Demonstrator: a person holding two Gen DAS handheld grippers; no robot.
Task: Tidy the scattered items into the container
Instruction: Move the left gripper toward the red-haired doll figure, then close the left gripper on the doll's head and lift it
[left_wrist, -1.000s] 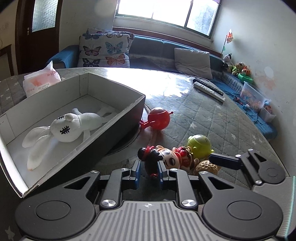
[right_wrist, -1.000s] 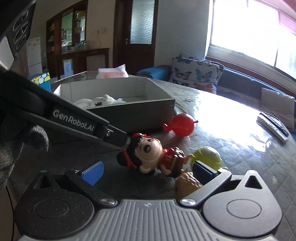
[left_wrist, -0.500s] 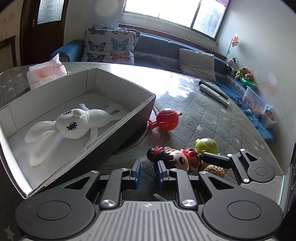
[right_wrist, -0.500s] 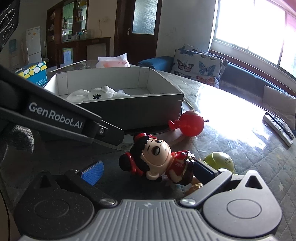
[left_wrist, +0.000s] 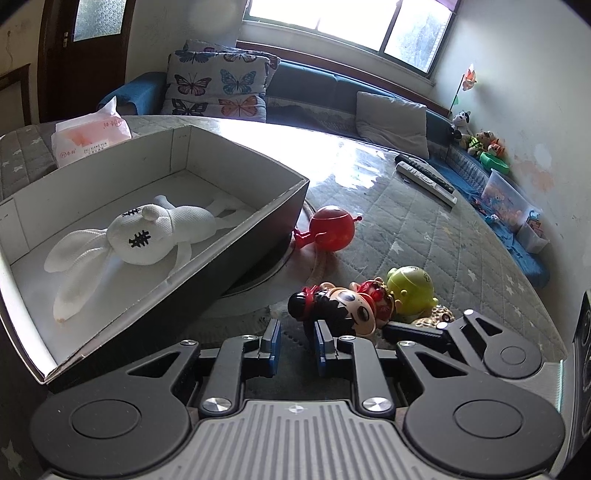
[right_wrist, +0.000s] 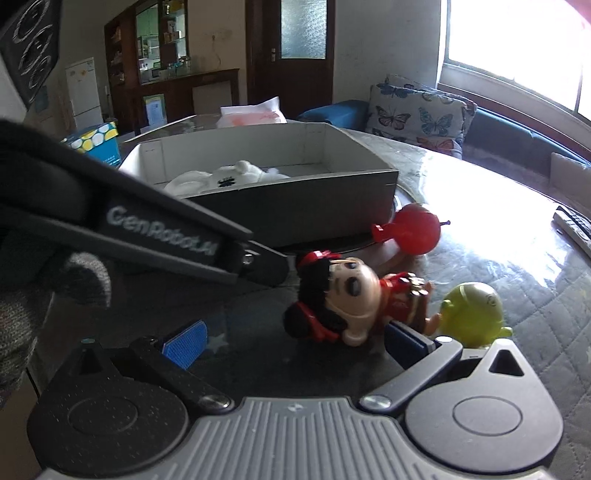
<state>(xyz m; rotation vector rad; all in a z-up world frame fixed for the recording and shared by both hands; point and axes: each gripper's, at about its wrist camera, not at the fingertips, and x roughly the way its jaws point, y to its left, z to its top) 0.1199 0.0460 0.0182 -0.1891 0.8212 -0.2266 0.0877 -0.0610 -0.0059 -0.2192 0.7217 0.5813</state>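
**A:** Starting nearest: the right tongs (right_wrist: 295, 341) stand wide, nothing held, their pads either side of the doll (right_wrist: 347, 299), which lies on its side on the table (left_wrist: 424, 236). The left tongs (left_wrist: 295, 341) are narrow and empty, with the doll's dark hair bun just beyond their tips.

**B:** How would that doll handle?

**A:** Hard and light, I judge, likely moulded plastic: stiff, glossy, so apt to slip. The big round head looks a poor hold; the narrower red body or the neck seems better for the pads.

**B:** And around it?

**A:** The green toy (left_wrist: 410, 290) sits touching the doll's far side, with a brownish item I cannot identify below it. Farther off lies the red round toy (left_wrist: 330, 230), just beside the box (left_wrist: 236, 258) corner. Both look rigid and smooth.

**B:** The box itself?

**A:** Open-topped, dark outside, pale inside. It holds one thing: a white plush rabbit (left_wrist: 147, 236), soft and limp, lying flat. Plenty of floor is left for the rest.
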